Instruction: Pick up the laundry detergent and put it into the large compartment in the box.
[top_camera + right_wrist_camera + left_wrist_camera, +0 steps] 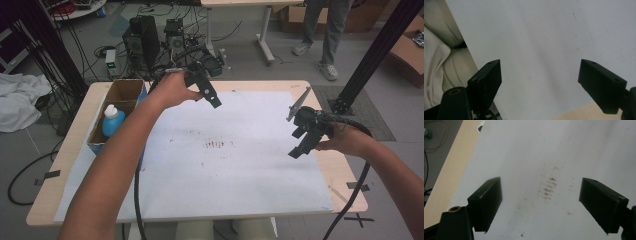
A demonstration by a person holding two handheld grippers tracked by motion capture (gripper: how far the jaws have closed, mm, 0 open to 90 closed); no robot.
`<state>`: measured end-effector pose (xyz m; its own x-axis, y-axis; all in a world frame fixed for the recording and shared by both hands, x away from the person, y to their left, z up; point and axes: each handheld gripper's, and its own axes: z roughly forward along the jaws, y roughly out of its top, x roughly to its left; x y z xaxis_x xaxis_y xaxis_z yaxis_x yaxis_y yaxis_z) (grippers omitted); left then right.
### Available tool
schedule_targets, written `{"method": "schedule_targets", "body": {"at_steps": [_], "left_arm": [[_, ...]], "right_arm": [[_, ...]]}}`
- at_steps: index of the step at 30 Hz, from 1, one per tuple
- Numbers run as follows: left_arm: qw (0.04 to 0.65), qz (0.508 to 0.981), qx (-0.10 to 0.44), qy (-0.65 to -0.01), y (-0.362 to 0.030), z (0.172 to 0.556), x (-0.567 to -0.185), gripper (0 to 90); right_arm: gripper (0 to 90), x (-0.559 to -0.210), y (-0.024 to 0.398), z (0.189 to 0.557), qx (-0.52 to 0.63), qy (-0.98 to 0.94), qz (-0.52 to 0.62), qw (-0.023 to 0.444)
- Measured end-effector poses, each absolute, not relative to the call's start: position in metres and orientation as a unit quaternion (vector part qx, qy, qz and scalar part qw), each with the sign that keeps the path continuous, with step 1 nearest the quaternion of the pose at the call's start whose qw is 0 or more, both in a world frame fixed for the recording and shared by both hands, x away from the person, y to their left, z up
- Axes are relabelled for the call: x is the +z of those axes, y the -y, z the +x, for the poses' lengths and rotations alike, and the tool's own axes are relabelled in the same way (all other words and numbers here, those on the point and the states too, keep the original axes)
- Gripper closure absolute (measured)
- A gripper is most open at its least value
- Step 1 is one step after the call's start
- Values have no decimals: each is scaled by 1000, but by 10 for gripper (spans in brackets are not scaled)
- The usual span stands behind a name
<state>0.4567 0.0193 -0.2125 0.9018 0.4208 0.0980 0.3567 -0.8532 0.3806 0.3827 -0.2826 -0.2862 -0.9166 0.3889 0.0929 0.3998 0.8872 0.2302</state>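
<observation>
My left gripper (210, 96) is held in the air over the far left part of a white sheet (240, 185) that covers the table. Its jaws stand wide open (541, 185) with nothing between them, and they look down on a brown smudge (547, 188) on the sheet. The same smudge (215, 144) lies at the sheet's middle. My right gripper (298, 142) hovers at the sheet's right edge, also open and holding nothing (540, 65), over bare sheet near the front edge.
A cardboard box (123, 91) at the table's left edge holds a blue bottle with a white cap (113, 120). Cables and black equipment (145, 37) crowd the floor behind the table. A person (325, 35) stands at the far right. Cream trousers (439, 65) lie below the table's front edge.
</observation>
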Motion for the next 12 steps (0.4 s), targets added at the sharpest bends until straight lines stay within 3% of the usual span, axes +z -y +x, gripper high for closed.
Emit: {"method": "schedule_targets", "body": {"at_steps": [12], "left_arm": [[178, 959, 88, -203, -19, 455, -213, 194]], "right_arm": [[190, -285, 283, 381, -123, 971, -203, 20]]}}
